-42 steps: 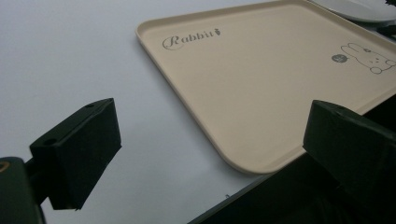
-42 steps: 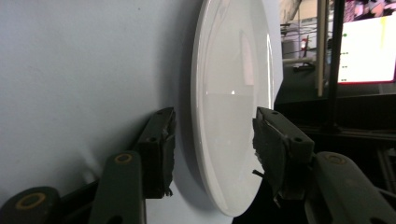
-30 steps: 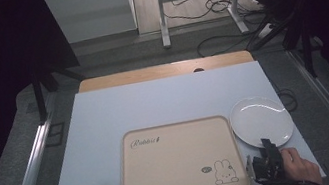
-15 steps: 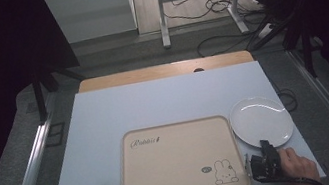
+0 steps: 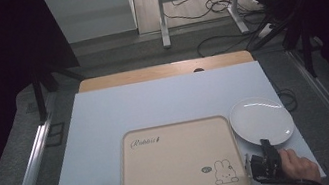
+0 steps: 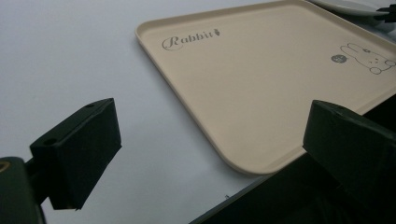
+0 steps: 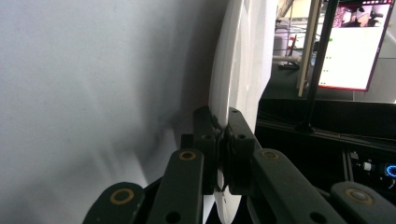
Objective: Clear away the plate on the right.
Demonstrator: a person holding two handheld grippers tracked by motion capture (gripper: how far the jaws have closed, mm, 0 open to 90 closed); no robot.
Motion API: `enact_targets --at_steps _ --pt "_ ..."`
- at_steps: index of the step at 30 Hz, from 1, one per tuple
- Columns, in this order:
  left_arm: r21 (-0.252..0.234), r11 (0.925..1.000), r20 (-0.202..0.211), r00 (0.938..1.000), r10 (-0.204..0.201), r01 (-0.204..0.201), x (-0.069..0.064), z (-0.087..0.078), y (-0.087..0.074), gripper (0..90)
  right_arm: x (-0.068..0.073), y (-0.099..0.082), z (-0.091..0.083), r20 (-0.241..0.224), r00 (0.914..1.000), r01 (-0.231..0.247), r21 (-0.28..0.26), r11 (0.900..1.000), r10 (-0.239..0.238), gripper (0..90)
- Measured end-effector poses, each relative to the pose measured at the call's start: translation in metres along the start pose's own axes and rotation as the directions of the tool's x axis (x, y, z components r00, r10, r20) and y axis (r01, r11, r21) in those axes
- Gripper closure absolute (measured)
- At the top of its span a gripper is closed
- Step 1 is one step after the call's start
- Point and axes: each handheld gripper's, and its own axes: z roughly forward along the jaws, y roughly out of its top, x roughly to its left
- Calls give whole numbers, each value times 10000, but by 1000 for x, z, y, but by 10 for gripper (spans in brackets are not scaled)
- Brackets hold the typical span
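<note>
Plate [image 5: 261, 120] lies beside our tray [image 5: 179, 163]; we clamp its near rim between the right gripper [image 5: 264, 145] jaws, just closed; left gripper [image 6: 210, 140] gapes empty.

A round white plate [image 5: 261, 121], plain and glossy with a shallow rim, sits just right of the beige tray [image 5: 179, 163], close beside that tray's far right corner, with its near edge pinched at the rim.

One plate [image 5: 260, 120], one tray [image 5: 179, 163], two grippers.
</note>
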Motion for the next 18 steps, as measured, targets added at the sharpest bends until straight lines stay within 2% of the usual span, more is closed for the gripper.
enact_targets --at_steps 7,17,18 --pt "-10 10000 1 10000 -11 11 0 0 0 37 -4 0 -6 308 9995 -89 -94 9999 91 852" --pt "-8 10000 3 10000 -14 14 0 0 0 37 -7 4 -15 673 9976 -148 -593 9981 188 852" --pt "-7 10000 4 10000 -16 16 0 0 0 37 -7 5 -17 753 9969 -169 -492 9986 206 852"
